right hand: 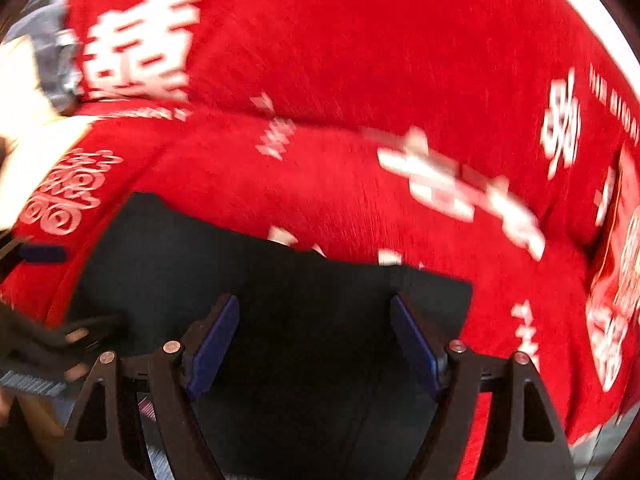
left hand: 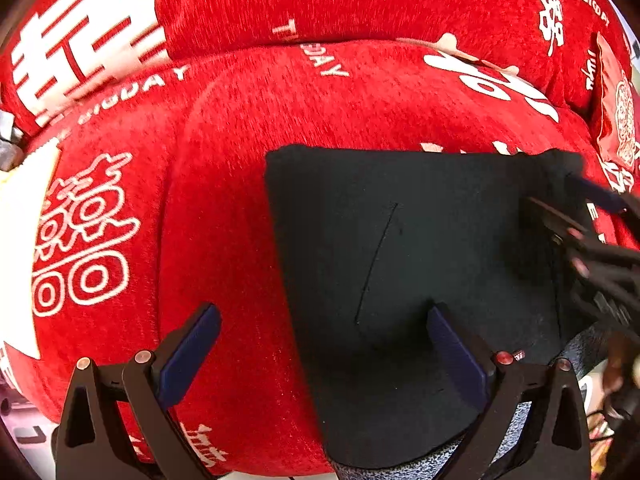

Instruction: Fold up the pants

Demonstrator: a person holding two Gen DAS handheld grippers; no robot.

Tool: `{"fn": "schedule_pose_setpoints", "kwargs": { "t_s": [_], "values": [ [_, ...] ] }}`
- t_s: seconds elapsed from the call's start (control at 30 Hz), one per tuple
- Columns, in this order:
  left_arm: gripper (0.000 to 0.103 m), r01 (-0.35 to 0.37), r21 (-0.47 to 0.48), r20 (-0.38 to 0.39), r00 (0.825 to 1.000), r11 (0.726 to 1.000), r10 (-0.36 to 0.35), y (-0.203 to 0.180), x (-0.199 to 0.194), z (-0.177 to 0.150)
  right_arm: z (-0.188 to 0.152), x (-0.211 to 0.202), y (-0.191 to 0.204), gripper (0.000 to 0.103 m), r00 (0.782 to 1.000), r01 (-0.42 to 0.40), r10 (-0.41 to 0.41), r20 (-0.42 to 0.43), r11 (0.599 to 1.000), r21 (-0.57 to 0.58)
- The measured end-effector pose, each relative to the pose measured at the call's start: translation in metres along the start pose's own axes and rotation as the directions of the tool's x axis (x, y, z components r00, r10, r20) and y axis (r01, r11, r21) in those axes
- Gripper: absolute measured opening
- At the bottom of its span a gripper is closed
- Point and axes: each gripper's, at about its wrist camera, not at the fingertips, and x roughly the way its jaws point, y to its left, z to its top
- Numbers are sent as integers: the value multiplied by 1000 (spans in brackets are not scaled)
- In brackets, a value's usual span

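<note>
You get bright, even light; the left wrist view is sharp, the right wrist view smeared by motion blur; fisheye bending darkens both rims.

Black triangular-framed left gripper (left hand: pixel 324 328) and right gripper (right hand: pixel 314 320), navy pads, round metal rivets

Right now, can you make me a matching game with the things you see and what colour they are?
Things:
1. pants
2. sofa cover
3. gripper pads
4. letters on the cover

Colours:
A. white
B. dark blue
C. black
D. red

Pairs: 1-C, 2-D, 3-B, 4-A
</note>
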Motion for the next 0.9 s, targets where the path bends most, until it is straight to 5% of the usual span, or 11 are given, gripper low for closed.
{"fn": "schedule_pose_setpoints", "kwargs": {
  "t_s": [0.23, 0.33, 0.43, 0.63, 0.9],
  "values": [
    [103, 60, -40, -2, 998, 997, -60, 11, -1, 12, -7, 6, -15, 81, 999, -35, 36, -35, 999, 32],
    [103, 51, -172, 71, 997, 984, -39, 39, -16, 29, 2, -10, -20, 81, 999, -20, 23, -23, 994, 103],
    [103, 21, -280, 8, 1000, 960, -20, 56, -2, 47, 16, -12, -22, 83, 1000, 20, -20, -3, 989, 146],
    [103, -29, -213, -15, 1000, 977, 27, 45, 10, 37, 13, 15, -4, 93, 991, 103, -96, -88, 992, 72],
    [103, 3, -102, 24, 1000, 995, 0, 36, -21, -32, -59, -37, -4, 98, 993, 116, -115, -20, 991, 62]
  ]
}}
